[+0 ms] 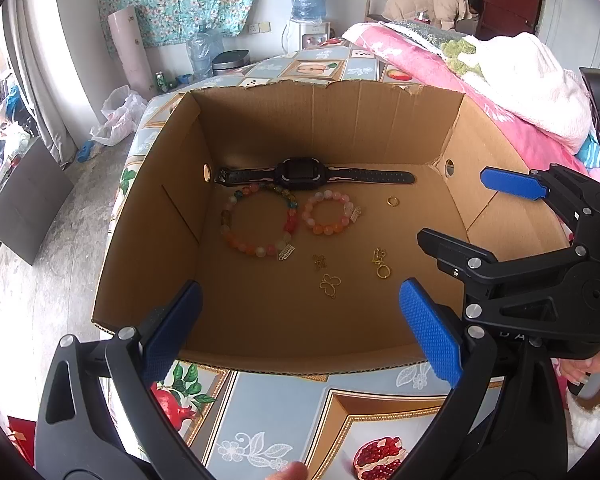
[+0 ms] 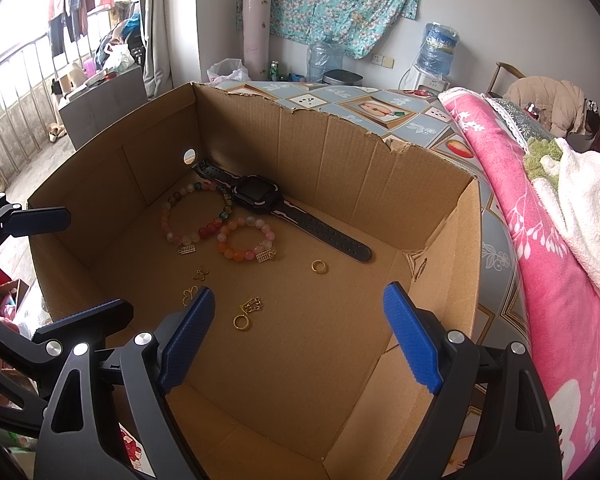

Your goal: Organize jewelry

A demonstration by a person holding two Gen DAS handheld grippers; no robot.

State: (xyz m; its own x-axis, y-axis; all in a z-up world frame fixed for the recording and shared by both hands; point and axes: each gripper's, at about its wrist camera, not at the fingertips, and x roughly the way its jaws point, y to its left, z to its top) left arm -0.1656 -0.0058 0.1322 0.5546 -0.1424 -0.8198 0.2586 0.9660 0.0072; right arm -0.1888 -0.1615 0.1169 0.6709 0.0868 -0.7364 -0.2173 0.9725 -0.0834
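our left tongs (image 1: 300,332) hang with their blue pads wide apart and nothing between them, poised over the near wall of the cardboard box (image 1: 340,120). our right tongs (image 2: 300,340) are just as wide and just as empty, reaching in over the box's near corner. closest to the right tongs lie a gold ring (image 2: 242,322) and a small gold charm (image 2: 252,305) touching or nearly touching it; a second gold ring (image 2: 319,267) sits apart toward the far side. just beyond our left tongs we find a butterfly outline charm (image 1: 330,285) and another small gold charm (image 1: 319,262). further out, two bead bracelets lie side by side and seem to touch: the larger bracelet (image 1: 258,222) and the smaller bracelet (image 1: 329,213), each with a little metal tag. along the far wall stretches a black watch (image 1: 300,174), strap laid flat. the box stands on a patterned surface (image 1: 280,420), with a pink blanket (image 2: 540,240) on the right. we judge that everything is already in the box and only tidying remains. the risks: the flat charms may slide or flip under the pads instead of being pinched; lifting one bracelet could drag its neighbour; the tongs could knock the box wall and shift the whole box.
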